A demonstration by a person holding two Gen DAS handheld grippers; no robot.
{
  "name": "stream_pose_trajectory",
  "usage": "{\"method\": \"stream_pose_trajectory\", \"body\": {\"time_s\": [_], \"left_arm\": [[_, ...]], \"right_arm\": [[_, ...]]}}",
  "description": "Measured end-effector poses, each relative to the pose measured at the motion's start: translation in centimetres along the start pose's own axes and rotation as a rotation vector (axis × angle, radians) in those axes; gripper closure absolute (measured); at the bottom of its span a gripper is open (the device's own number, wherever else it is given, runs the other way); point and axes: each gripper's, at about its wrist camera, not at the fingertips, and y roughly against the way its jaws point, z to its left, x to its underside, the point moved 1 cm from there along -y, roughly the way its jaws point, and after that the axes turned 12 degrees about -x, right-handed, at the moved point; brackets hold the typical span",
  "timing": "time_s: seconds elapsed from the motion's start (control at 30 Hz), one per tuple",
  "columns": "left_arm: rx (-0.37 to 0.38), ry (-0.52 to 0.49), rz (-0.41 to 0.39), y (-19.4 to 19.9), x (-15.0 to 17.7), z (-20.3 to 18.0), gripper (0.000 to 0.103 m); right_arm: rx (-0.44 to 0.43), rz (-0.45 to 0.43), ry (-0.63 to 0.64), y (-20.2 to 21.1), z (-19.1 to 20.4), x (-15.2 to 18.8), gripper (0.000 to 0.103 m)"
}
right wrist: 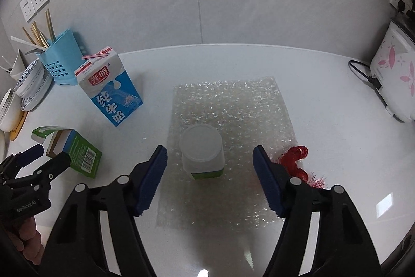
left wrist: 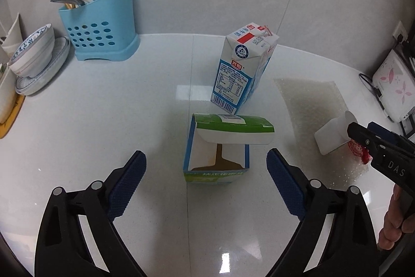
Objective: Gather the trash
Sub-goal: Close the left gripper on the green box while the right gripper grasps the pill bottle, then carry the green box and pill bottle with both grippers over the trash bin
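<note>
In the left wrist view, my left gripper (left wrist: 206, 182) has its two blue-padded fingers spread wide apart, and between them, a little ahead of the tips, lies the green and white cardboard box (left wrist: 216, 151) on its side with its flap open toward me, so I see the empty inside. I judge that I keep the fingers so wide because the box is broad and must enter between the pads before I close. Behind it the blue and white milk carton (left wrist: 240, 70) stands on the glossy white counter (left wrist: 103, 121), leaning a bit. At the far left are the light blue plastic cutlery holder (left wrist: 99, 26) with chopsticks and a stack of blue-patterned bowls (left wrist: 33, 51); these are not trash, I think. In the right wrist view, my right gripper (right wrist: 210, 178) is also fully apart and holds nothing. The small translucent plastic cup with a green base (right wrist: 202, 153) is between the fingertips, on the clear bubble wrap sheet (right wrist: 233, 116). The red mesh net (right wrist: 295, 162) is crumpled just beside the right finger, at the sheet's edge. The white flowered rice cooker (right wrist: 394, 77) stands well apart on the right.
</note>
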Motion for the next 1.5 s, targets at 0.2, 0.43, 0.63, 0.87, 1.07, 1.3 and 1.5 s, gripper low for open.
{"method": "stream_pose_trajectory", "body": {"time_s": [0.2,0.43,0.63,0.87,1.07,1.3,1.5], "left_arm": [[0.005,-0.027,0.004,-1.0,0.3,-0.6,0.028],[0.022,-0.049,0.019,-1.8,0.4,-1.0,0.053],[0.039,-0.063,-0.003,-0.9,0.1,-1.0,0.056],[0.054,-0.093,-0.012,1.4,0.3,-1.1,0.056],[0.054,-0.089,-0.023,4.6,1.0,-0.9,0.056],[0.040,-0.041,-0.051,9.1,4.0,-0.8,0.056],[0.020,-0.015,-0.061,12.5,6.9,-1.5,0.056]], "right_arm": [[0.018,0.000,-0.008,-0.8,0.2,-0.4,0.051],[0.030,0.005,0.010,-0.9,0.8,-0.4,0.068],[0.039,-0.020,0.006,0.1,0.9,-0.4,0.068],[0.046,-0.055,0.005,3.0,1.6,0.0,0.068],[0.019,-0.093,0.007,6.8,2.2,0.9,0.068],[-0.051,-0.116,0.050,11.3,2.8,3.4,0.068],[-0.089,-0.119,0.097,14.5,3.1,6.1,0.068]]}}
